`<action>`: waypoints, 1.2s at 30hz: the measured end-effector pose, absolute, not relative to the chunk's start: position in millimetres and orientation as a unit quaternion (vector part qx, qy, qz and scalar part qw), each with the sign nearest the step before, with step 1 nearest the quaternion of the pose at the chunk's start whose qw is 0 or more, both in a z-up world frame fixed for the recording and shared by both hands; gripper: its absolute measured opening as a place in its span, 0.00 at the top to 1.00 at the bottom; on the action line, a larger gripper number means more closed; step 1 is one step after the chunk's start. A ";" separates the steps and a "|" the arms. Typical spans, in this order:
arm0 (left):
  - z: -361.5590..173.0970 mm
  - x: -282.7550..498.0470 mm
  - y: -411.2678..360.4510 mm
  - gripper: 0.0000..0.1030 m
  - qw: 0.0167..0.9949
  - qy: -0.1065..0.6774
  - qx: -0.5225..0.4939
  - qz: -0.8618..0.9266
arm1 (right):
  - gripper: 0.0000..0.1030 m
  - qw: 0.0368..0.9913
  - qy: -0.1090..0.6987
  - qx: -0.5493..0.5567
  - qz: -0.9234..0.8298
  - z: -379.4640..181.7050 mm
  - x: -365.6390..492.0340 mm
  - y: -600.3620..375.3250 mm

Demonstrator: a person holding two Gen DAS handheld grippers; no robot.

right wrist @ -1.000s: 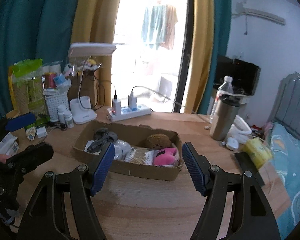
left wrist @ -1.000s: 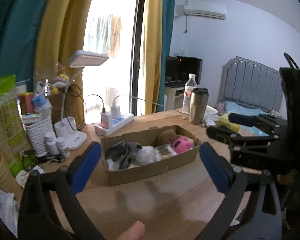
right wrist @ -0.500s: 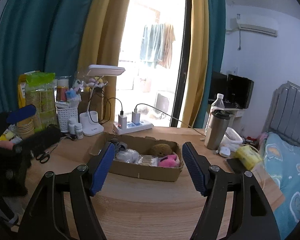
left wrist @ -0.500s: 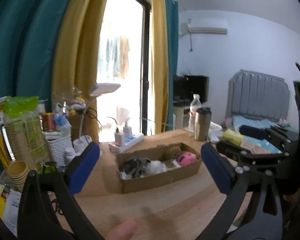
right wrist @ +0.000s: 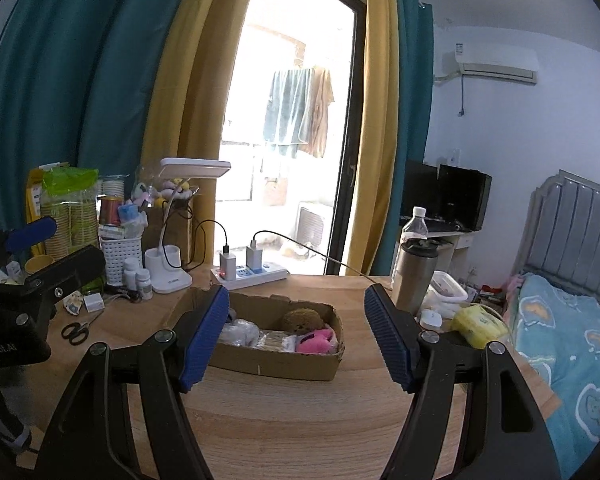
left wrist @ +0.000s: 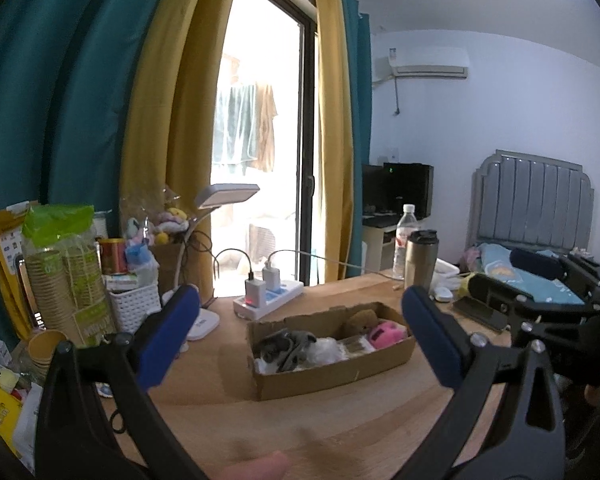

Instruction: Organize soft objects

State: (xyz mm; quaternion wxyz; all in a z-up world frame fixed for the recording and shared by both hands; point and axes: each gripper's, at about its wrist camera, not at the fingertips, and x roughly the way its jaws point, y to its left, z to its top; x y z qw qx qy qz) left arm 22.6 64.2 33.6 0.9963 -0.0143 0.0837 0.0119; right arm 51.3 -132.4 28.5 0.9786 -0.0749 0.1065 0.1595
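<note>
A shallow cardboard box (left wrist: 340, 374) (right wrist: 284, 364) lies on the wooden table. It holds a grey cloth item (left wrist: 286, 344), a white fluffy item (left wrist: 326, 350) (right wrist: 238, 332), a brown plush (left wrist: 360, 318) (right wrist: 302, 320) and a pink plush (left wrist: 384, 334) (right wrist: 318, 340). My left gripper (left wrist: 300, 340) is open and empty, held above the table in front of the box. My right gripper (right wrist: 296, 340) is open and empty, also in front of the box. Each gripper shows at the edge of the other's view.
A power strip (left wrist: 270, 300) with chargers, a desk lamp (right wrist: 172, 248), a white basket (right wrist: 120, 258), pill bottles, paper cups (left wrist: 66, 284) and scissors (right wrist: 76, 330) crowd the table's left and back. A steel tumbler (right wrist: 414, 276) and water bottle stand right. A bed (right wrist: 572, 344) is beyond the table.
Both grippers have pulled back and risen away from the box, which now looks smaller and farther. Both stay open and empty.
</note>
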 end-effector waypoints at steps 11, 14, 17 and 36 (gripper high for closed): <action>34.2 24.2 59.7 0.01 0.996 0.086 -0.004 0.003 | 0.29 0.979 0.106 -0.071 0.158 28.9 49.6 -136.0; 33.4 24.1 57.6 0.01 0.997 0.083 0.001 0.007 | 0.29 0.979 0.107 -0.069 0.159 29.3 49.3 -136.3; 32.8 24.1 57.2 0.01 0.997 0.082 0.002 0.006 | 0.29 0.979 0.108 -0.069 0.157 29.0 50.4 -135.7; 31.1 24.5 56.8 0.01 0.996 0.084 0.002 0.005 | 0.29 0.979 0.112 -0.066 0.154 29.1 54.1 -134.3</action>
